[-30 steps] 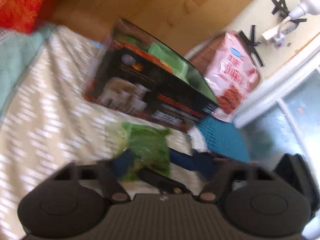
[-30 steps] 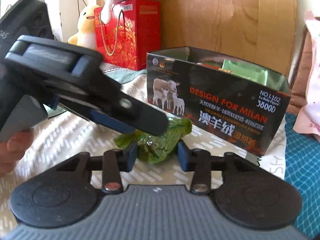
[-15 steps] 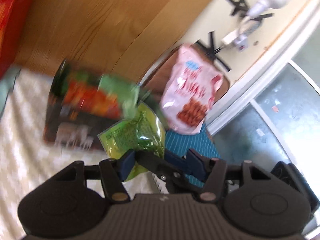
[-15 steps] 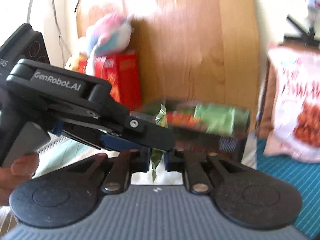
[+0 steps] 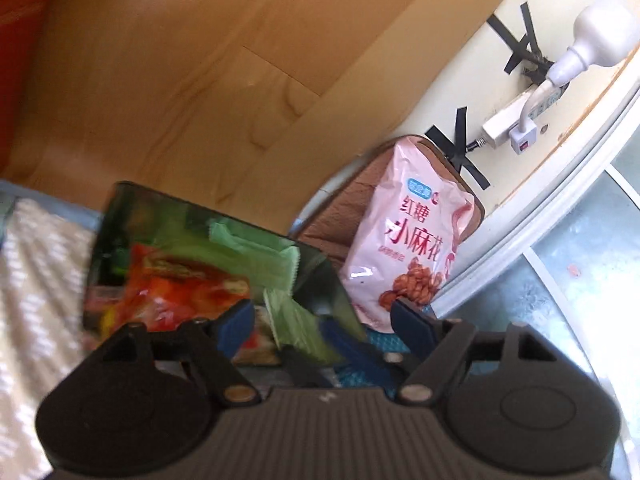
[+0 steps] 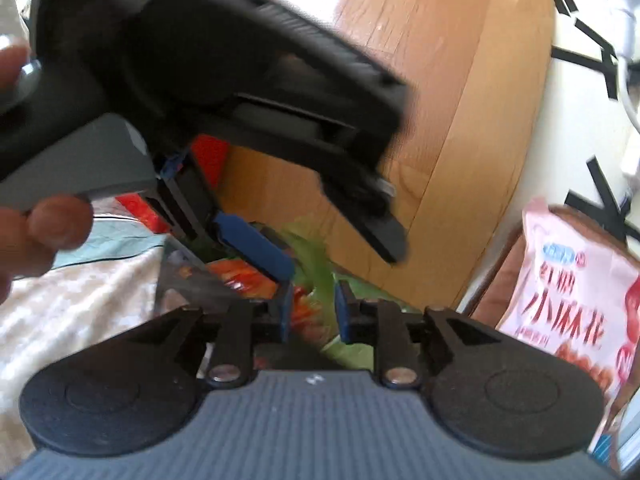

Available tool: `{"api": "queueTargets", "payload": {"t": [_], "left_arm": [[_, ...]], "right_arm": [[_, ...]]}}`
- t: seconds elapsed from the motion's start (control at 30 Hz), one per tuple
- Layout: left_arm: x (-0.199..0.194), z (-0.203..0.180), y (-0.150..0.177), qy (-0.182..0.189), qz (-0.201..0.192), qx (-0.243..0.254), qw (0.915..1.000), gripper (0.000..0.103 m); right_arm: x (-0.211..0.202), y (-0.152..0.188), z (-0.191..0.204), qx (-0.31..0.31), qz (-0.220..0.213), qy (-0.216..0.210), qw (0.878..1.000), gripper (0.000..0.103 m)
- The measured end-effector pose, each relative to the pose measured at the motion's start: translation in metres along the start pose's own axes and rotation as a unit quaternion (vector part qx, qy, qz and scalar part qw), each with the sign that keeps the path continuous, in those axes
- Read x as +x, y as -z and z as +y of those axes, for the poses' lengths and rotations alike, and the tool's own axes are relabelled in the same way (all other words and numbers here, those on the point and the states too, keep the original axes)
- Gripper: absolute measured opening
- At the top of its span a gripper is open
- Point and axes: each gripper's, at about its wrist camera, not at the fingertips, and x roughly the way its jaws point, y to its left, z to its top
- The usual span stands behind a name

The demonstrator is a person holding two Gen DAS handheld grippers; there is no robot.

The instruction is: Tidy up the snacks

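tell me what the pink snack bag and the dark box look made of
Pink snack bag: glossy plastic film, judging by the sheen and crinkles. Dark box: probably printed cardboard with a glossy finish; thin, straight walls with a faint sheen.

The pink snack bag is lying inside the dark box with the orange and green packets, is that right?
Not quite. The pink snack bag stands outside the dark box, to its right, leaning against the wall, as the left wrist view shows. The orange packet and green packets are in the box.
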Motion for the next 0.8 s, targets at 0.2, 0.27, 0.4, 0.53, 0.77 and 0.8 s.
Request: {"api": "queueTargets", "payload": {"t": [0.2,0.27,0.4,0.53,0.77,0.8], "left_arm": [[-0.034,-0.003,0.023,-0.045,-0.018,0.015,0.9987,0.077],[-0.044,-0.012,0.038,-0.07,-0.02,0.036,0.9967,0.077],[-0.057,-0.025,0.066,-0.093,-0.014,0.056,0.994,0.079],[-0.067,-0.036,0.093,-0.12,-0.005,0.066,0.9905,0.079],[-0.071,-0.049,0.133,-0.211,0.004,0.111,0.9713,0.08],[-0.072,-0.05,0.138,-0.219,0.004,0.115,0.9689,0.08]], "right_arm": [[-0.034,0.005,-0.013,0.091,0.003,-0.017,0.996,0.035],[-0.05,0.011,-0.01,0.126,0.01,-0.022,0.992,0.035],[-0.074,0.023,-0.012,0.189,0.032,-0.027,0.981,0.036],[-0.089,0.041,-0.012,0.262,0.058,-0.038,0.963,0.037],[-0.111,0.074,-0.004,0.369,0.106,-0.057,0.921,0.039],[-0.115,0.075,0.0,0.371,0.108,-0.058,0.921,0.04]]}}
